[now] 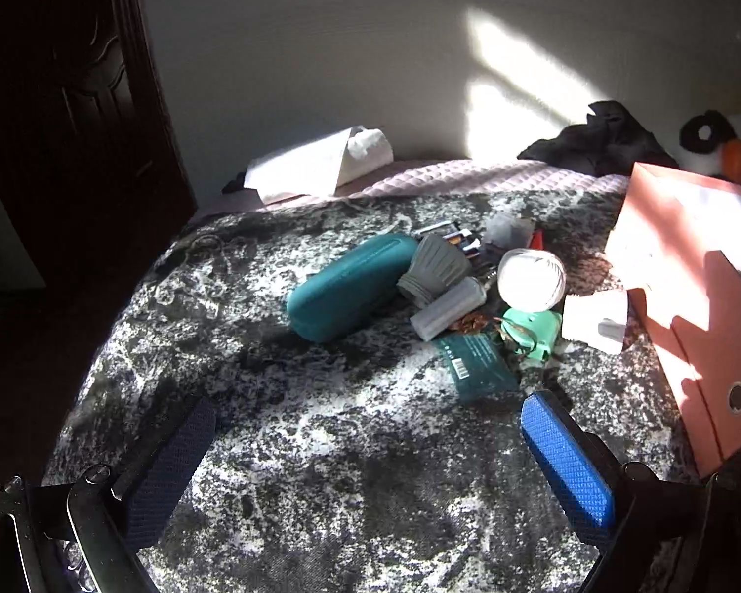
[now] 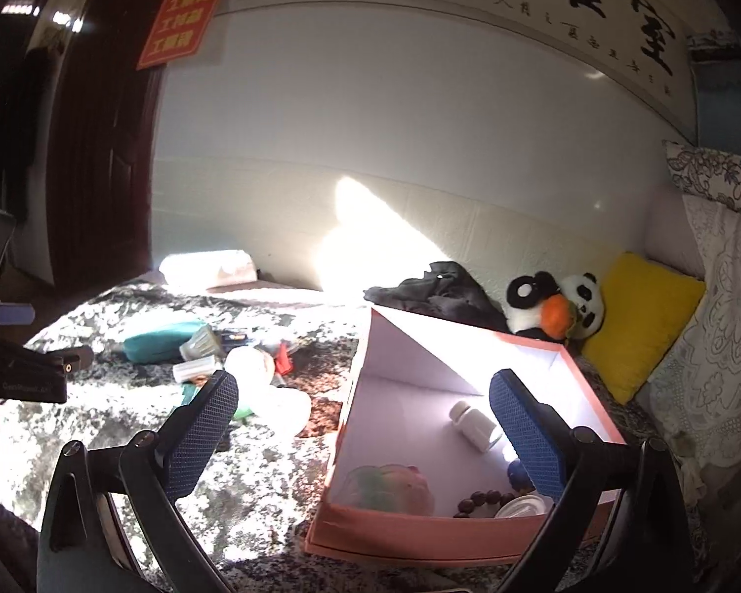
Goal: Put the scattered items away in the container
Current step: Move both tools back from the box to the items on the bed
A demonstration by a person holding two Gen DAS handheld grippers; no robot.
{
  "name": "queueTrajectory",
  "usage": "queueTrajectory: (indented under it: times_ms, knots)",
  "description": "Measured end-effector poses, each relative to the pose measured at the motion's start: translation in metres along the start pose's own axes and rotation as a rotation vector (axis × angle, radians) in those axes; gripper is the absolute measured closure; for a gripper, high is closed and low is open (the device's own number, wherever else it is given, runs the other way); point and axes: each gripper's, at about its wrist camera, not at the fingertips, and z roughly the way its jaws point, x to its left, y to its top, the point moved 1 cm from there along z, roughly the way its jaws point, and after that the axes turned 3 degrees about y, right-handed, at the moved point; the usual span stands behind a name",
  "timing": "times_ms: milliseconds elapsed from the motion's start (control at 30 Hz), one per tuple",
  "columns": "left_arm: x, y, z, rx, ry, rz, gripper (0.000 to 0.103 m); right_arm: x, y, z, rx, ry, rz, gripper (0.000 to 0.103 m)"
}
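Left gripper (image 1: 365,427): we hold it wide, empty.
Right gripper (image 2: 363,412): wide, empty, above pink box (image 2: 420,526).
Risk: clutter around teal case (image 1: 350,286) may scatter when grasped.

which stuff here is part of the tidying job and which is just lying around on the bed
Job: teal case, ball of white string, mint tape measure, grey ribbed tube, pink box.

Lying about: panda plush, yellow cushion, dark cloth, tissue pack.
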Motion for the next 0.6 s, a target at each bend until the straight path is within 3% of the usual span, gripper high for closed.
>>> queueTrajectory:
  times_ms: [267, 467, 600]
  knots:
    - [0.012, -0.035, 0.033, 0.087, -0.036, 0.083, 0.001, 0.091, -0.034, 0.042, 0.151, 0.195, -0.109, 0.0]
    - [0.014, -0.032, 0.066, 0.13, -0.117, 0.066, 0.001, 0.109, -0.041, 0.075, 0.21, 0.302, -0.051, 0.0]
    - [0.004, -0.023, 0.087, 0.145, -0.176, 0.075, 0.001, 0.104, -0.036, 0.096, 0.218, 0.306, -0.017, 0.0]
